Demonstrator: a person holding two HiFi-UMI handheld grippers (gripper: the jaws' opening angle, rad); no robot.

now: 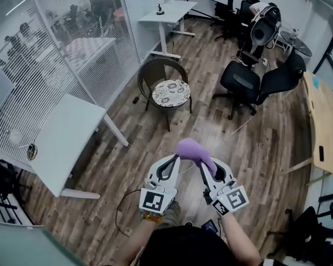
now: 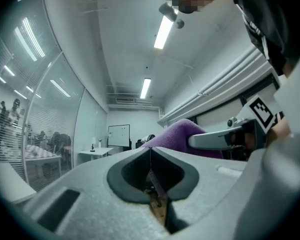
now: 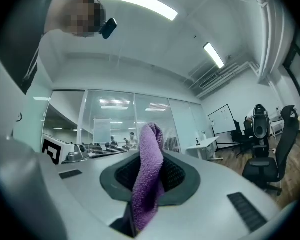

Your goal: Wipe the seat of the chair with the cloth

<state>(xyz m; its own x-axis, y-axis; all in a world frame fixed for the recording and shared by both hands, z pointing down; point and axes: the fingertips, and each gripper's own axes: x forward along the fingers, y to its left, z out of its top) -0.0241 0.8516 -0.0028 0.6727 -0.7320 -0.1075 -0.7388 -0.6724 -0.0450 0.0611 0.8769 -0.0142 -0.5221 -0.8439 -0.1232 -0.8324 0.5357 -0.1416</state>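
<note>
head view: right gripper (image 1: 210, 164) jaws clamp the purple cloth (image 1: 193, 149), well short of the chair (image 1: 154, 71); left gripper (image 1: 172, 160) jaws closed, empty. seat (image 1: 170, 93) looks untouched, so all wiping seems left.

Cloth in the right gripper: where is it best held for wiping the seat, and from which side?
Probably much as it is held now. The right gripper is shut on a bunched fold of the cloth, pads pressing its two flat sides, and a soft lump stands free past the tips. That free lump would meet the chair seat before the gripper does.
</note>
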